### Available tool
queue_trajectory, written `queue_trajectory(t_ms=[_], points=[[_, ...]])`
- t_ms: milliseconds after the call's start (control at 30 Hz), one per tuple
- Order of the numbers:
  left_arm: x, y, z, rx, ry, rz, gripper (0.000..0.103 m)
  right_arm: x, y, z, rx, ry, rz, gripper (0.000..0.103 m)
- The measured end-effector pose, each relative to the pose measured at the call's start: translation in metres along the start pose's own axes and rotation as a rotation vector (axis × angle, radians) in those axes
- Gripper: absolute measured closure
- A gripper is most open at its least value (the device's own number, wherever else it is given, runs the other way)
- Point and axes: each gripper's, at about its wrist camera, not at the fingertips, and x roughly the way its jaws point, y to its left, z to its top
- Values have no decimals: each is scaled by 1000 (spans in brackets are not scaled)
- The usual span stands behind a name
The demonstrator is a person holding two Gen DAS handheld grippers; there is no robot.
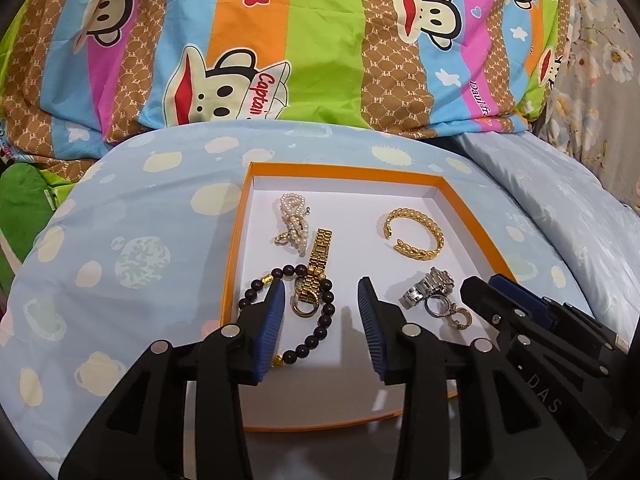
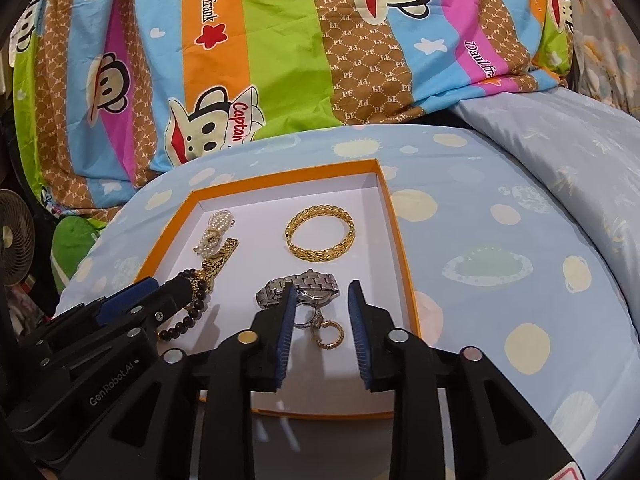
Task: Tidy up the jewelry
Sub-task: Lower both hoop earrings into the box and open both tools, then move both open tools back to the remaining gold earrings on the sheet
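Jewelry is laid out in box (image 1: 240,216): pearls (image 1: 294,216), gold watch (image 1: 316,268), beads (image 1: 320,320), bangle (image 1: 416,236), silver watch (image 2: 298,290), rings (image 2: 330,330); nothing left outside; left tool (image 1: 322,308) and right tool (image 2: 322,308) held open, empty.

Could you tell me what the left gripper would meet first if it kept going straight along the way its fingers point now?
Most likely the gold watch and the ring at its near end, lying between the open fingers of the left gripper on the orange tray; depth is hard to judge.

An orange-rimmed white box (image 1: 240,224) holds a gold bangle (image 1: 416,236), on a pale-blue spotted pillow (image 1: 120,240) before a rainbow-striped monkey-print quilt (image 1: 320,40).
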Motion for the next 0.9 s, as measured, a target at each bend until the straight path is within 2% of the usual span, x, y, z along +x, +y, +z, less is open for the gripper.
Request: queue_trajectory(t_ms=[267, 500, 567, 667, 767, 900], points=[[-11, 8, -5, -9, -15, 10, 67, -18, -2, -7, -13, -31, -3, 73], [-37, 14, -28, 12, -21, 23, 67, -55, -1, -40, -62, -25, -8, 73], [-47, 13, -38, 24, -19, 14, 67, -63, 0, -53, -76, -6, -16, 73], [-64, 7, -51, 61, -43, 39, 65, -73, -3, -67, -49, 25, 6, 73], [-71, 7, -65, 48, -3, 6, 65, -79, -4, -78, -31, 45, 24, 73], [-78, 8, -73, 31, 3, -4, 65, -79, 5, -85, -40, 80, 32, 73]])
